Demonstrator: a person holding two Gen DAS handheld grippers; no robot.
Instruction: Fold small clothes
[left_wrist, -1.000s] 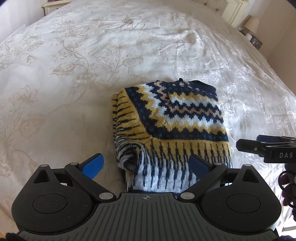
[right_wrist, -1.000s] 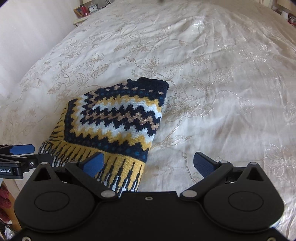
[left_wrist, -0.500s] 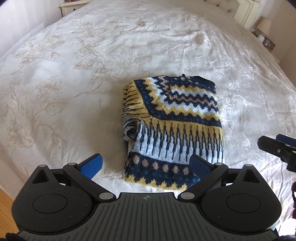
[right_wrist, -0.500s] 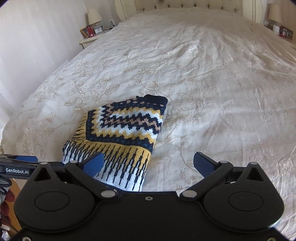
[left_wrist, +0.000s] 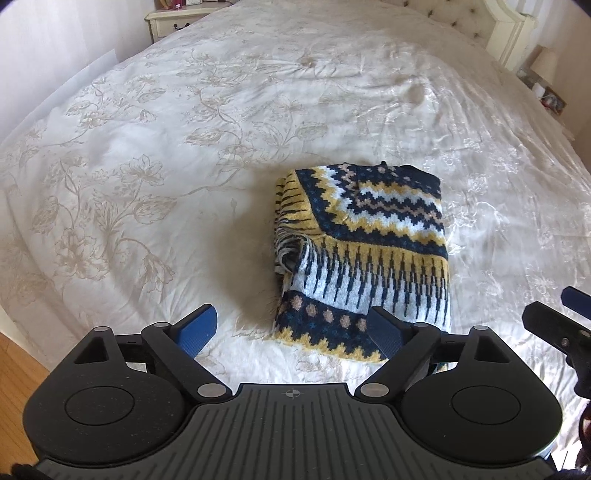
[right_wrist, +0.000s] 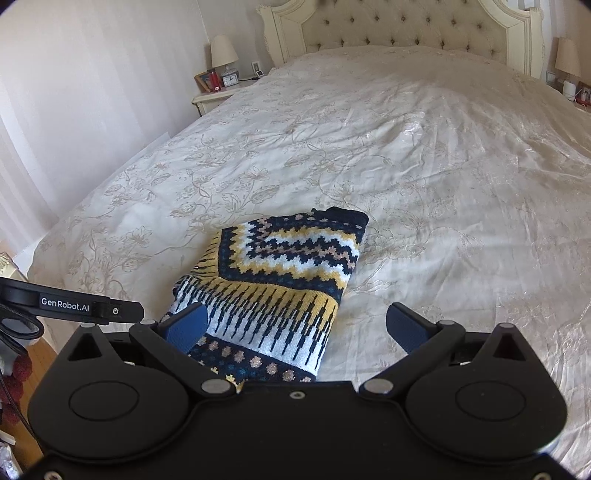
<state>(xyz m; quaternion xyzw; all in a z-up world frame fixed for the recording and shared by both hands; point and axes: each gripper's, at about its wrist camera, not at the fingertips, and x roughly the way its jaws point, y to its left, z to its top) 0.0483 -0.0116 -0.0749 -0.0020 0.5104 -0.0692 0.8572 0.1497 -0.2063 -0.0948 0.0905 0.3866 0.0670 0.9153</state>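
A folded knit sweater (left_wrist: 364, 254) (right_wrist: 280, 280), patterned in navy, yellow and white, lies flat on the cream bedspread (left_wrist: 184, 166) near the bed's foot. My left gripper (left_wrist: 291, 332) hovers above its near edge; the jaws are closing, wide apart, with nothing pressed between the blue pads. My right gripper (right_wrist: 295, 328) hangs above the sweater's near right corner, open and empty. Each gripper shows at the edge of the other's view: the right gripper (left_wrist: 554, 321) and the left gripper (right_wrist: 92, 308).
The bed has a tufted headboard (right_wrist: 406, 26) at the far end. Nightstands with lamps (right_wrist: 223, 55) stand on both sides. Wooden floor (left_wrist: 14, 387) shows beside the bed's foot at the lower left. A pale wall (right_wrist: 92, 92) runs along the left.
Both grippers have pulled back and up from the sweater, so more of the bed and the headboard shows. The sweater lies still. The left jaws have narrowed slightly.
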